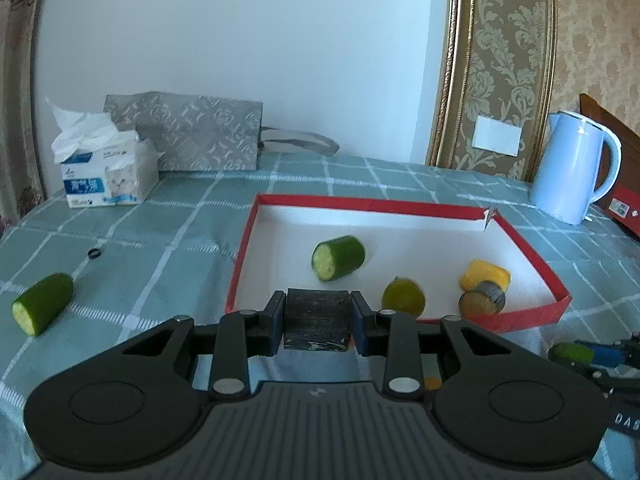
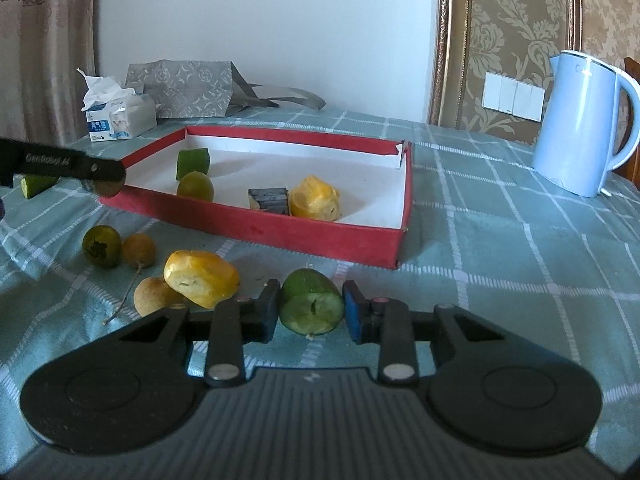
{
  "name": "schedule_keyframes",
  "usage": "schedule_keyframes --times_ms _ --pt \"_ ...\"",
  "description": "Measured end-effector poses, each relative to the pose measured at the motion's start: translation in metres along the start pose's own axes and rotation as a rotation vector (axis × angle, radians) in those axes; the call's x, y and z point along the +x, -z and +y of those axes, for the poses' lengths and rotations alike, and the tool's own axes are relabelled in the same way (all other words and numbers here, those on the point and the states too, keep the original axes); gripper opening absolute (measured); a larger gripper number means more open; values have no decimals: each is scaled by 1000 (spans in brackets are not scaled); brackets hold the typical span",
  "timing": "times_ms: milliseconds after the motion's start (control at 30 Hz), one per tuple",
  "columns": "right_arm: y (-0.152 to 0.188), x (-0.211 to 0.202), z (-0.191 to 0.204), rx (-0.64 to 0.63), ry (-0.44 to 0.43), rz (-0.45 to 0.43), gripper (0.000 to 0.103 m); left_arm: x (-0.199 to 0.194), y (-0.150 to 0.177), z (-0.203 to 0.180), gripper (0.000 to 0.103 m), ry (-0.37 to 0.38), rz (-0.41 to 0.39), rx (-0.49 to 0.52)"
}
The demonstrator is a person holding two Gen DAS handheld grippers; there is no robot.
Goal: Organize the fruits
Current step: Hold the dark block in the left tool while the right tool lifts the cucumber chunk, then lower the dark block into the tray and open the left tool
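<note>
A red-walled box (image 1: 520, 316) (image 2: 280, 232) with a white floor holds a cucumber piece (image 1: 338, 258) (image 2: 193, 162), a green lime (image 1: 403, 297) (image 2: 195, 186), a yellow fruit piece (image 1: 485, 275) (image 2: 314, 197) and a dark chunk (image 1: 482, 299) (image 2: 269, 200). My left gripper (image 1: 318, 322) is shut on a dark block (image 1: 317, 318) at the box's near left wall. My right gripper (image 2: 311, 312) has its pads around a green cucumber piece (image 2: 311, 305) on the cloth, a small gap showing on each side. Another cucumber piece (image 1: 42, 303) (image 2: 36, 185) lies left of the box.
On the cloth in front of the box lie a yellow fruit piece (image 2: 201, 278), a green lime (image 2: 101, 246) and two brown longans (image 2: 139, 250) (image 2: 154, 295). A blue kettle (image 1: 572, 166) (image 2: 586, 122) stands right. A tissue box (image 1: 106, 178) (image 2: 120, 120) and grey bag (image 1: 196, 136) stand behind.
</note>
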State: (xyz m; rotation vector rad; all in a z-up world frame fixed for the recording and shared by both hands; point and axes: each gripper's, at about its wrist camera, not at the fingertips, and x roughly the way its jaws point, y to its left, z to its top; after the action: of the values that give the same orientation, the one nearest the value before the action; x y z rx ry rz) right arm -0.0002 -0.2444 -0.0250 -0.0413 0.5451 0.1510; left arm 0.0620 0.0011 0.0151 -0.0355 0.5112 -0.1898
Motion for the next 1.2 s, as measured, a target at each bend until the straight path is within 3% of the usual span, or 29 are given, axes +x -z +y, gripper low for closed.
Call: schedule_keyframes --times_ms 333,900,1000,1067,1133,1200 --pt "-1 -1 -7 39 3 -6 31 13 -8 -3 33 4 4 -2" --pt "-1 1 -9 49 -1 -4 31 64 -23 -3 33 -78 48 39" --pt "-1 1 -9 52 -2 -3 31 66 -25 -3 48 -99 32 41" --pt "-1 1 -9 54 -5 -2 31 67 -25 -1 66 -101 21 31" --pt "-1 1 -8 53 -7 -1 31 66 -25 1 76 -107 12 24" --pt "-2 2 -8 52 -7 -1 31 63 -25 3 80 -112 -4 9"
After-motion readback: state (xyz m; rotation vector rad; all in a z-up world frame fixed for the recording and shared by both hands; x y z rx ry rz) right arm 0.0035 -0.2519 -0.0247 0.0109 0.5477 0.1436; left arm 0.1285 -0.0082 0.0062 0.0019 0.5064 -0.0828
